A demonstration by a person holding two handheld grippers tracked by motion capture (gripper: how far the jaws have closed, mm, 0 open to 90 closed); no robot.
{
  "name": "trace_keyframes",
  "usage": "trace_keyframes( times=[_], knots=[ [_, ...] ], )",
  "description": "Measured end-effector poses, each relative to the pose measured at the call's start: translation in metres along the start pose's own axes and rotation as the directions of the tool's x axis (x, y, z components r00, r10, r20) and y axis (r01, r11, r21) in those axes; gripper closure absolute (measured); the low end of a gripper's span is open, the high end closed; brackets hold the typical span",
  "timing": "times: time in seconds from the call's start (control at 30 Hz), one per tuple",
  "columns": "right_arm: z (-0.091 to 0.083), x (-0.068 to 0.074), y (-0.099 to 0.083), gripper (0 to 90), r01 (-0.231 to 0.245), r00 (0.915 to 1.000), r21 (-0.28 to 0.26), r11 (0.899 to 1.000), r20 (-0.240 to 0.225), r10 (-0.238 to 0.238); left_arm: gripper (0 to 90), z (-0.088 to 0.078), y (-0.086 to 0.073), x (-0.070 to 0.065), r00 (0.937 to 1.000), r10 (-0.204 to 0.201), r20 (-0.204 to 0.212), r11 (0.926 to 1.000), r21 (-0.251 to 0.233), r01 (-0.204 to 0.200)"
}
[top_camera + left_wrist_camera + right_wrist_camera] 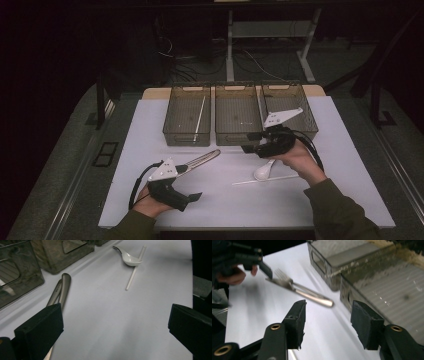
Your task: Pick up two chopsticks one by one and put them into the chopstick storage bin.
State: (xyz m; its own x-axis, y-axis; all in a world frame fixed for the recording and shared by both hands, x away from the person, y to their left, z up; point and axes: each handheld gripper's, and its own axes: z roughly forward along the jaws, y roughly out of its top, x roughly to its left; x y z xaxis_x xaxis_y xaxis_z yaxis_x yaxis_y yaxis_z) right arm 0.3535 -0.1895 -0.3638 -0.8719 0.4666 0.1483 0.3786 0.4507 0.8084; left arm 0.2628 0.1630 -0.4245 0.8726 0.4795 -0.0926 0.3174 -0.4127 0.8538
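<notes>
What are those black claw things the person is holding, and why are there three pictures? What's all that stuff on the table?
A person sits at a table and holds a tool in each hand: the left gripper and the right gripper. Each has two black jaws that can pinch things, like big tweezers.

One picture comes from a camera up high, looking down on the white table. The other two come from small cameras riding on the grippers, so you look out between the jaws.

On the table lie a metal fork, a white spoon and a white stick. I can't tell what the stick is. At the back stand three see-through bins; the left one has another thin white stick inside.

Nothing is held right now: both pairs of jaws are open with nothing between them.
</notes>
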Motion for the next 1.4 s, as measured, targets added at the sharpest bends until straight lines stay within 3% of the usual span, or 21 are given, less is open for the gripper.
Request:
trace_keyframes(
  times=[0.4,0.5,0.77,1.13,1.4],
  knots=[
    [-0.037,-0.001,-0.051,56.7,0.004,0.9996,0.05,0.999,0.029,-0.005,0.0,0.002,-0.003,0.0,0.9998,-0.015,-0.01,0.9999,0.005,0.015],
    [-0.043,-0.003,-0.065,61.6,0.002,0.9987,0.088,0.996,0.051,-0.007,0.0,0.001,-0.003,0.0,0.9998,-0.016,-0.013,0.9999,0.003,0.016],
    [-0.047,-0.013,-0.099,67.3,0.005,0.9985,0.197,0.98,0.052,-0.016,0.0,0.003,-0.003,0.0,0.9999,-0.014,-0.008,0.9999,0.004,0.014],
    [-0.024,-0.017,-0.105,74.0,0.041,0.9991,0.275,0.961,-0.02,-0.037,0.0,0.003,-0.003,-0.001,1.0,-0.008,0.003,0.9998,0.018,0.008],
    [-0.021,-0.018,-0.107,77.1,0.077,0.997,0.304,0.95,-0.034,-0.07,0.0,0.004,-0.003,-0.001,0.9999,-0.006,0.009,0.9997,0.024,0.005]
  ],
)
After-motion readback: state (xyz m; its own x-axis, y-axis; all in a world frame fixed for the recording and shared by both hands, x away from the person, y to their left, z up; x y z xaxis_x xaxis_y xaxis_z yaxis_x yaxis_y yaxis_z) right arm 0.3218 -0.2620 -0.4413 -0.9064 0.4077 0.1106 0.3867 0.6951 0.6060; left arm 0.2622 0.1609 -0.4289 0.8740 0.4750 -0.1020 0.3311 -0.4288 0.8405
